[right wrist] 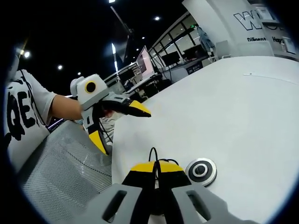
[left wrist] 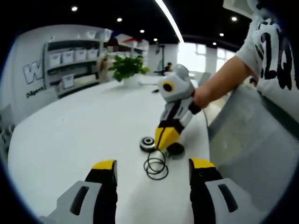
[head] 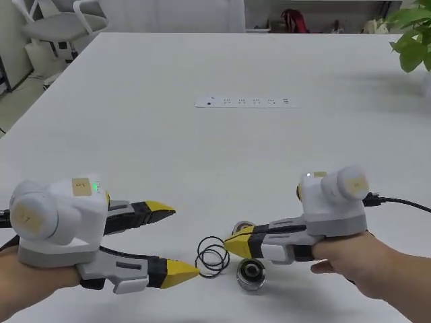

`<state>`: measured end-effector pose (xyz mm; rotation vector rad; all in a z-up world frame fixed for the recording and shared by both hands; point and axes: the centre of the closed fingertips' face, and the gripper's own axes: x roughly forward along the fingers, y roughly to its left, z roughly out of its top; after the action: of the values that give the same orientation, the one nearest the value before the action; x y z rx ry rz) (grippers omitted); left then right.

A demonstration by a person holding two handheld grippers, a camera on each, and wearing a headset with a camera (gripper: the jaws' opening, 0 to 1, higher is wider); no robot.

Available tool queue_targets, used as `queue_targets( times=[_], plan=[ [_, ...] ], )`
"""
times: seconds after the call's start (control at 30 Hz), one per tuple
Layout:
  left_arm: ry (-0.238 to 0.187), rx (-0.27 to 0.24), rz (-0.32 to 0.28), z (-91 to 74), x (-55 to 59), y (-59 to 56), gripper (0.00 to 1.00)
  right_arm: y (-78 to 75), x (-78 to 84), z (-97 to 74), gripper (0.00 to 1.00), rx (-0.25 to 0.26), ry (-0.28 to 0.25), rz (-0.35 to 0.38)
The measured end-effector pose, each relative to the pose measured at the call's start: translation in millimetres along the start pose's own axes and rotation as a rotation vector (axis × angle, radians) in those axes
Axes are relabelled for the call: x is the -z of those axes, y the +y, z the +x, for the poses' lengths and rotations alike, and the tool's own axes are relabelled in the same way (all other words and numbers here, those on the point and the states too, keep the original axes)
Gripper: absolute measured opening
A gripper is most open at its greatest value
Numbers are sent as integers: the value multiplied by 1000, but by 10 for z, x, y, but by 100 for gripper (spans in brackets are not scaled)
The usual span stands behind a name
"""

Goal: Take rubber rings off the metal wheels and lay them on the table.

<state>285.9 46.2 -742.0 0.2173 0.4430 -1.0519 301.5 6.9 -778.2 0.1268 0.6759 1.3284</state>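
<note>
**Hazards.** The rubber rings (head: 212,256) lie as a loose, overlapping coil on the surface (head: 202,155), and one loop appears to be pinched by the right gripper (head: 232,245). If that gripper withdraws toward 3 o'clock without releasing, the loop is likely to drag the coil along, or to stretch and snap back. The near metal wheel (head: 252,274) lies flat just beside the coil at 4 o'clock, under the body of the right gripper; a low sweep there could knock it across the surface. The far metal wheel (head: 242,227) sits at 1 o'clock of the coil, partly hidden behind the same gripper; whether it carries a ring cannot be told.

**Right gripper.** The jaws are clenched, with the yellow tips together and low over the surface at the 2 o'clock edge of the coil. In the right gripper view a thin black loop runs into the seam between the tips; this reads as a grasp on one ring, though the pinch is too fine to confirm.

**Left gripper** (head: 172,240). The jaws are spread wide and released; it holds nothing and touches nothing that can be seen. The tips point toward 3 o'clock; in the left gripper view the coil lies just ahead of them, between the two jaws.
</note>
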Motion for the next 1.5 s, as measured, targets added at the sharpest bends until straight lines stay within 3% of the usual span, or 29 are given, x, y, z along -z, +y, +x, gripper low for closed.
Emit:
queue_targets(
  times=[0.53, 0.83, 1.03, 1.5],
  plan=[
    [11, -8, -13, -23, 60, -2, 62, -64, 141, 59, 0, 50, 78, -74],
    [22, -5, -10, -11, 74, 7, 62, -76, 149, 38, 5, 60, 81, -95],
    [28, 1, -5, 8, 70, 4, 62, -72, 127, 12, 8, 60, 72, -98],
    [23, 6, -3, 60, 12, 25, 61, -155, -94, -226, 12, 93, -6, -85]
  ],
)
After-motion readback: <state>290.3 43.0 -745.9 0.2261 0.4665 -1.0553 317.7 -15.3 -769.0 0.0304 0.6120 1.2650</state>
